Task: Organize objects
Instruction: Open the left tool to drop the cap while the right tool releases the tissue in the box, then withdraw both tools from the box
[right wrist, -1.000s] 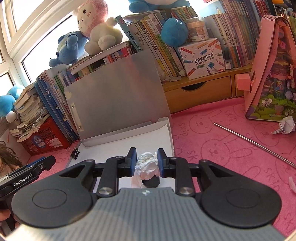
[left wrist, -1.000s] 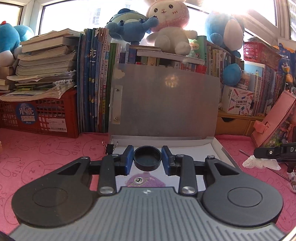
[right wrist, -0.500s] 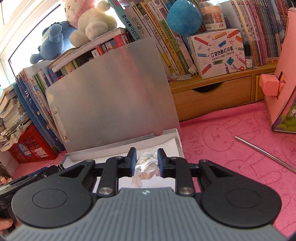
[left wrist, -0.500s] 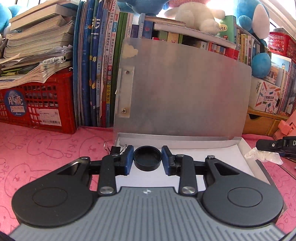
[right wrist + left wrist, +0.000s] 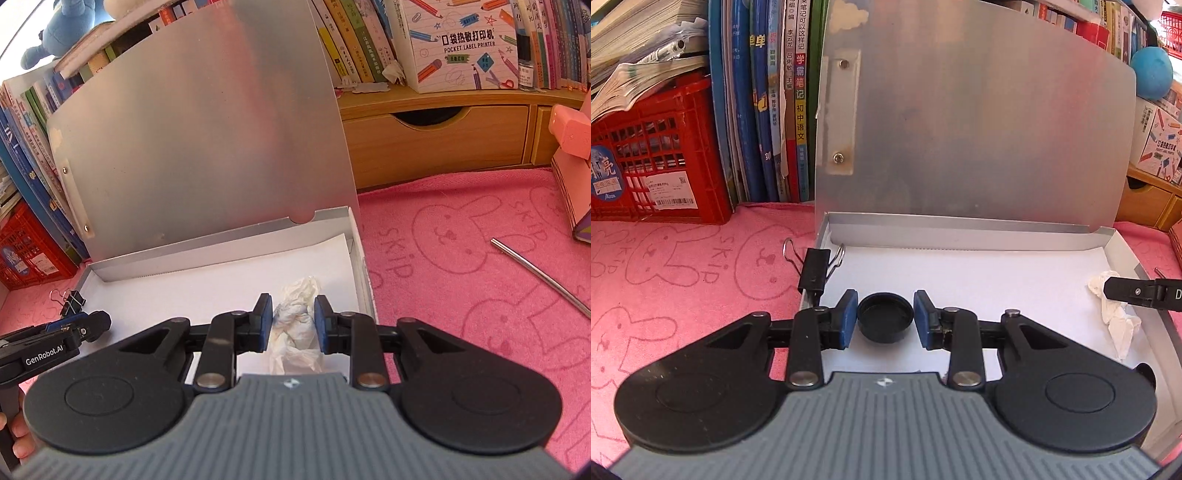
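Pink bunny-print cloth (image 5: 683, 266), woven with "SKIP", covers the desk; books and a red crate (image 5: 657, 147) stand behind. Item 1: left gripper (image 5: 885, 314), jaws pressed together on a black cap (image 5: 884, 326), which is low over the white sheet lining the open grey box (image 5: 960, 229). Item 2: right gripper (image 5: 293, 319), jaws opening, a crumpled tissue (image 5: 299, 295) between the pads and apparently not yet free, also over the sheet, near the box's right wall. Change: a second ago both tools were higher, with the plush toys on the books in view; now both have come down inside the box rim. Judgement: cap and tissue are at their drop-off, and release is the step in hand. Item 3: black binder clip (image 5: 814, 271), at 10 o'clock from the left gripper, on the box's left edge. Item 4: raised lid (image 5: 979, 129), at 12 o'clock, leaning on the books. Item 5: metal rod (image 5: 535, 269), at 2 o'clock from the right gripper, on the cloth well apart from the box. Writing: "GenRobot.AI" on the left tool's side as the right camera shows it; "POCKET LABEL PRINTER" on a white carton (image 5: 465, 40); "Moon" on the crate's round sticker; Chinese titles on the spines.
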